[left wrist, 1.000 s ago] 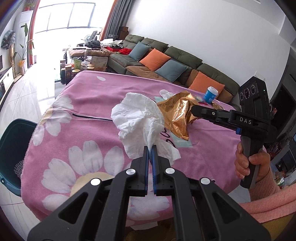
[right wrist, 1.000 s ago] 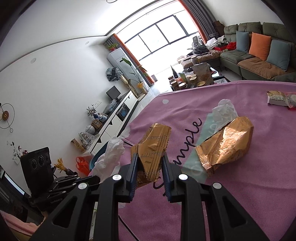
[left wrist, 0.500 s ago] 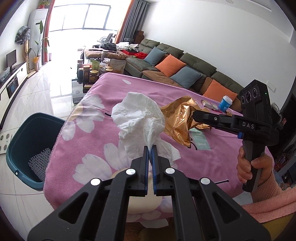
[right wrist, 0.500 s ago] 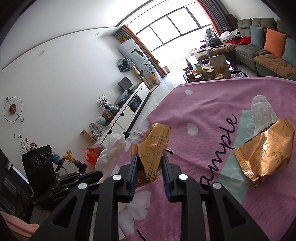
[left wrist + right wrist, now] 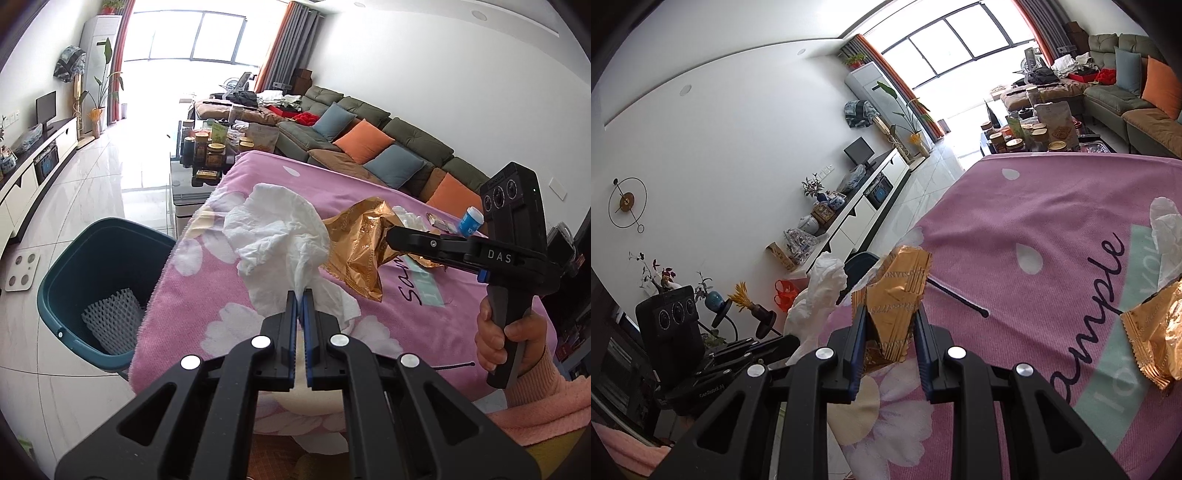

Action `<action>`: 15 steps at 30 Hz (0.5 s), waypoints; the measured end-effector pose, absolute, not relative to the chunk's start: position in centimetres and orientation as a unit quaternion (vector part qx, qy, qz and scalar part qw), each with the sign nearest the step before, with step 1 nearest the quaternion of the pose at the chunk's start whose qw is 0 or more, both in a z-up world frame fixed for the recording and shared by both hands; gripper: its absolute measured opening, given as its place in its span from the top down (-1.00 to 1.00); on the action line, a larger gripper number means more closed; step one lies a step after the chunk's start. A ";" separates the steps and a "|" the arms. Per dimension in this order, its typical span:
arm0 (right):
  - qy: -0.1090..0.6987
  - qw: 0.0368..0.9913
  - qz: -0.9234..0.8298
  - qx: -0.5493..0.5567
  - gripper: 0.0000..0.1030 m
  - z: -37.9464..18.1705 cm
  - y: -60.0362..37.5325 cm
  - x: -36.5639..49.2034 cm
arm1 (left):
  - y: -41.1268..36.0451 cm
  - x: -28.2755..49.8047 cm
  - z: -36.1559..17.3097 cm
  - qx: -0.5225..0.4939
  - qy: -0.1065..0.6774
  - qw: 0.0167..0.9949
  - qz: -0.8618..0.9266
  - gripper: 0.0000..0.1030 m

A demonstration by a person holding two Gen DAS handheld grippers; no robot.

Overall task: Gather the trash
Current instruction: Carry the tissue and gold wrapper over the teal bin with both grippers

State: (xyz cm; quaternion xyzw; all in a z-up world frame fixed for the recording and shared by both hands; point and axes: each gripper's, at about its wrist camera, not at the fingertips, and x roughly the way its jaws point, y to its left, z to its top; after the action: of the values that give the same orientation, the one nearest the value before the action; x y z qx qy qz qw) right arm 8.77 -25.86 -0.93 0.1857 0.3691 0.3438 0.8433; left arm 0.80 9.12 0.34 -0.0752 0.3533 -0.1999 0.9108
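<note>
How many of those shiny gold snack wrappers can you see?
2. One gold wrapper is pinched in the right gripper; another lies on the pink blanket. More could be hidden outside the view.

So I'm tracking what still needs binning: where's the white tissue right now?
In the left wrist view the white tissue is pinched in the left gripper, above the pink blanket's edge, with the teal bin lower left.
</note>
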 end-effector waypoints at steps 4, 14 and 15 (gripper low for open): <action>0.372 0.840 0.351 0.181 0.55 -0.9 -24.9 9.1 | 9.7 0.8 0.5 -0.078 0.352 0.913 -0.190 0.93; 0.380 0.831 0.369 0.169 0.55 -0.8 -22.5 10.4 | 11.5 0.5 0.7 -0.086 0.348 0.919 -0.163 0.93; 0.380 0.831 0.371 0.167 0.55 -0.7 -22.3 10.5 | 11.8 0.4 0.7 -0.087 0.348 0.920 -0.160 0.93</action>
State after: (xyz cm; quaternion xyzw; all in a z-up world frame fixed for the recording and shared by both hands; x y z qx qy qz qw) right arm 10.50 -22.26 -0.74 0.1672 0.3799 0.3708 0.8308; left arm 0.43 11.75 0.69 -0.0870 0.3478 -0.1601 0.9197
